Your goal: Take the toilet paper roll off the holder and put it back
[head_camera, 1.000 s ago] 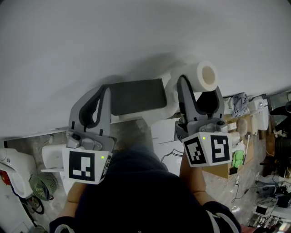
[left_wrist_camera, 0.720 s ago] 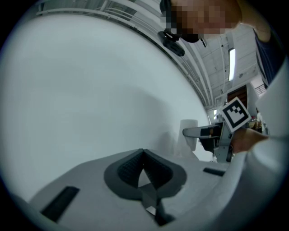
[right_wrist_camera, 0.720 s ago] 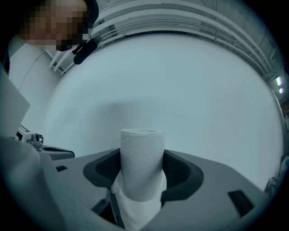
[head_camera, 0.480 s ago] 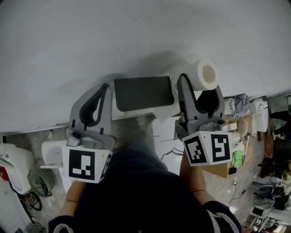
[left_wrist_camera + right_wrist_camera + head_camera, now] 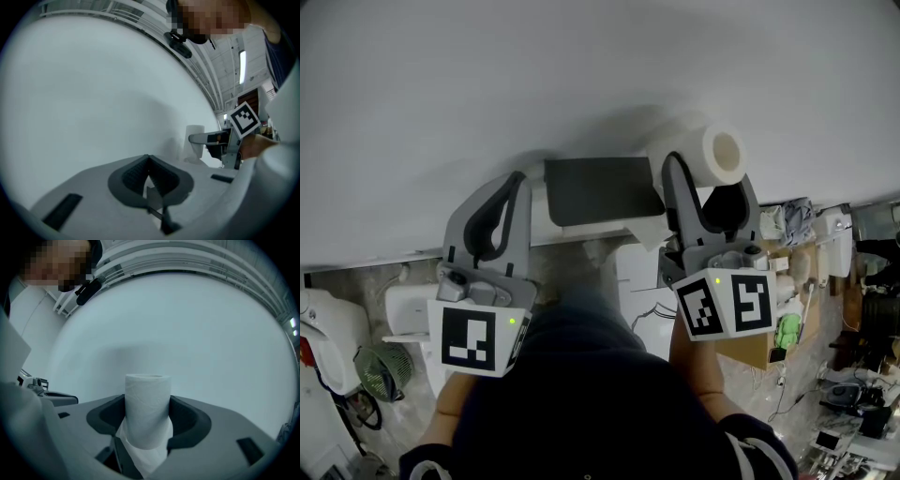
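The left gripper (image 5: 517, 183) and the right gripper (image 5: 708, 178) are grey, with long curved fingers (image 5: 461, 225). Each one has a white cube (image 5: 478, 339) with black squares on it and a tiny green light (image 5: 513, 323). The person wears a dark blue top (image 5: 591, 403) with sleeves (image 5: 757, 448).

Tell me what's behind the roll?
Only bare white wall shows behind the roll, which the right gripper clamps. The patch straight behind it is covered. The dark holder sits beside it, not behind.
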Demonstrator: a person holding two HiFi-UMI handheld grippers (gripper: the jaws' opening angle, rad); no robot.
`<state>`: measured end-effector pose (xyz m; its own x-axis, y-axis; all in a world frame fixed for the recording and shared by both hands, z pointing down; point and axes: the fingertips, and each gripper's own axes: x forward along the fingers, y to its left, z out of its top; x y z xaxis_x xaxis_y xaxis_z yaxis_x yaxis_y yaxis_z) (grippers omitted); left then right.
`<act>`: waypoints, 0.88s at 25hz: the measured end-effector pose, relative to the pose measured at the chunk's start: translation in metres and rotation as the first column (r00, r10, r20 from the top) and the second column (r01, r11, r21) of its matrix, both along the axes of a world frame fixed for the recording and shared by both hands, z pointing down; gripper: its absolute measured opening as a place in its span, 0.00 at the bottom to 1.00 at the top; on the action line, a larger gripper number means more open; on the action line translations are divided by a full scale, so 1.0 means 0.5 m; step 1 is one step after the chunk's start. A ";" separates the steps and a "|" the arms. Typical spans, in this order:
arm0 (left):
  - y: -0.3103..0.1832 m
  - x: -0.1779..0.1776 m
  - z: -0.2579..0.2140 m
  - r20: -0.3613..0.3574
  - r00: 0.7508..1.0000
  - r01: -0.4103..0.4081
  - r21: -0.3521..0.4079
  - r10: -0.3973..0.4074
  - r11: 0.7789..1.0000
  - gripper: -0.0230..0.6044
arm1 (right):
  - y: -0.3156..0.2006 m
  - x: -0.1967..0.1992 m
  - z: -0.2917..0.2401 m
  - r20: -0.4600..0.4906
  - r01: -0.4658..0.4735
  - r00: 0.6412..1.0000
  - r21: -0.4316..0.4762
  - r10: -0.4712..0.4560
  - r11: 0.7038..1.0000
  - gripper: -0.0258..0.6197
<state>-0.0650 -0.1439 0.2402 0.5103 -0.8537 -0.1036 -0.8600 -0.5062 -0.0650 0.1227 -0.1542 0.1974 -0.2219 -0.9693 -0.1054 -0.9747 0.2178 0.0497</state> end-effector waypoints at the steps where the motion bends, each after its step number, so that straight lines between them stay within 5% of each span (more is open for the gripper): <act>1: 0.000 0.001 0.001 -0.001 1.000 0.001 -0.003 -0.001 1.000 0.04 | -0.001 -0.001 0.001 0.001 0.003 1.000 -0.001 -0.003 1.000 0.50; 22: 0.014 -0.015 0.012 -0.006 0.999 0.034 -0.023 -0.034 0.999 0.04 | -0.005 -0.045 0.026 0.000 0.077 0.997 -0.034 -0.077 0.996 0.50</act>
<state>-0.0723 -0.1371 0.2462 0.4803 -0.8728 -0.0869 -0.8771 -0.4778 -0.0486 0.1002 -0.1566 0.2106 -0.2960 -0.9524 -0.0727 -0.9550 0.2935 0.0422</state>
